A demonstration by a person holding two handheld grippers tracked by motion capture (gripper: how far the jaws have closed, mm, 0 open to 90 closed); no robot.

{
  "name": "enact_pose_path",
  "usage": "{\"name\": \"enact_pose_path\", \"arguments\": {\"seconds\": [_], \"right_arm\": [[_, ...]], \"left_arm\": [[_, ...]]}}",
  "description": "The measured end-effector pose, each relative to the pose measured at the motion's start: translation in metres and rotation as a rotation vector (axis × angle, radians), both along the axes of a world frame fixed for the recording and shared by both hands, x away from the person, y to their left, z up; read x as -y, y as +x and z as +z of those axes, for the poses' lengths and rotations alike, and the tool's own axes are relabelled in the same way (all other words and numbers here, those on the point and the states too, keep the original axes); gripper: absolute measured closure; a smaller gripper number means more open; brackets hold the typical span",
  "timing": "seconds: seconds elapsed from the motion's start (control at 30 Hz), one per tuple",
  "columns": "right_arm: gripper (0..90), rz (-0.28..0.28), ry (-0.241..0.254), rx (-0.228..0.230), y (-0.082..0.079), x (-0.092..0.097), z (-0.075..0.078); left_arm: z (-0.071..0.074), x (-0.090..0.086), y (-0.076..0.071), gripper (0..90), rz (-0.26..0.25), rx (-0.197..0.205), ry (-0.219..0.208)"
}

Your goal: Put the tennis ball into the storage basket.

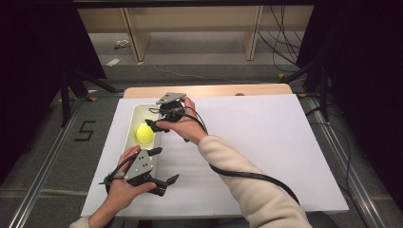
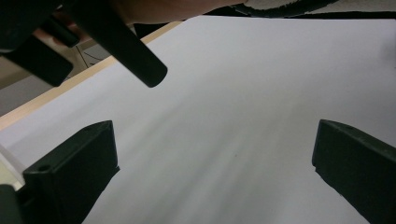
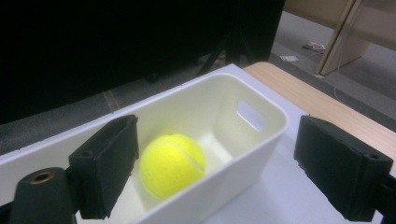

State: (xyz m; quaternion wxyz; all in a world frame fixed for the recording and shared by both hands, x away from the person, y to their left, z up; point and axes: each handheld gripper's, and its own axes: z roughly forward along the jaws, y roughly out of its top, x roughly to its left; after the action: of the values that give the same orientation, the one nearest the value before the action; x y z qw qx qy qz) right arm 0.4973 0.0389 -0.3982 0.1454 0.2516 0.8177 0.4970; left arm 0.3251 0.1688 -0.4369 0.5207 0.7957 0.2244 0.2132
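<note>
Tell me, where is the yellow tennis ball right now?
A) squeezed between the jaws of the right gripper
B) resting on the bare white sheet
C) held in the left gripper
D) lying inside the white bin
D: the tennis ball lies on the floor of the white bin, and the right gripper stands open above it, its jaws clear of the ball.

A bright yellow felt tennis ball (image 3: 172, 162) with a pale curved seam, a cream-white plastic rectangular bin (image 3: 261, 140), a plain white table sheet (image 1: 266, 142), light wooden table edge (image 1: 209, 90), black gripper pads (image 3: 112, 158)
</note>
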Motion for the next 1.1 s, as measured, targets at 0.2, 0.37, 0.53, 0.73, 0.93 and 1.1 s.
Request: {"name": "enact_pose_path", "arguments": {"seconds": [0.2,0.37,0.53,0.73,0.93,1.1], "right_arm": [[14.6,-0.019,-0.002,0.001,-0.001,0.016,0.001],[14.6,-0.030,-0.002,0.006,-0.001,0.026,0.002],[14.6,-0.039,-0.005,0.013,-0.001,0.034,0.003],[14.8,-0.057,-0.007,0.017,-0.004,0.047,0.004],[14.9,-0.071,-0.008,0.024,-0.008,0.059,0.007],[14.9,-0.076,-0.006,0.026,-0.009,0.066,0.007]], "left_arm": [[0.000,-0.001,0.000,0.0,0.003,-0.001,-0.002],[0.000,-0.001,0.000,0.0,0.004,-0.001,-0.002],[0.000,-0.001,0.000,0.0,0.004,0.001,-0.001],[0.000,-0.001,0.000,0.0,0.001,-0.001,-0.001],[0.000,-0.001,0.000,0.0,0.002,-0.001,-0.001],[0.000,-0.001,0.000,0.0,0.005,0.001,-0.001]]}}
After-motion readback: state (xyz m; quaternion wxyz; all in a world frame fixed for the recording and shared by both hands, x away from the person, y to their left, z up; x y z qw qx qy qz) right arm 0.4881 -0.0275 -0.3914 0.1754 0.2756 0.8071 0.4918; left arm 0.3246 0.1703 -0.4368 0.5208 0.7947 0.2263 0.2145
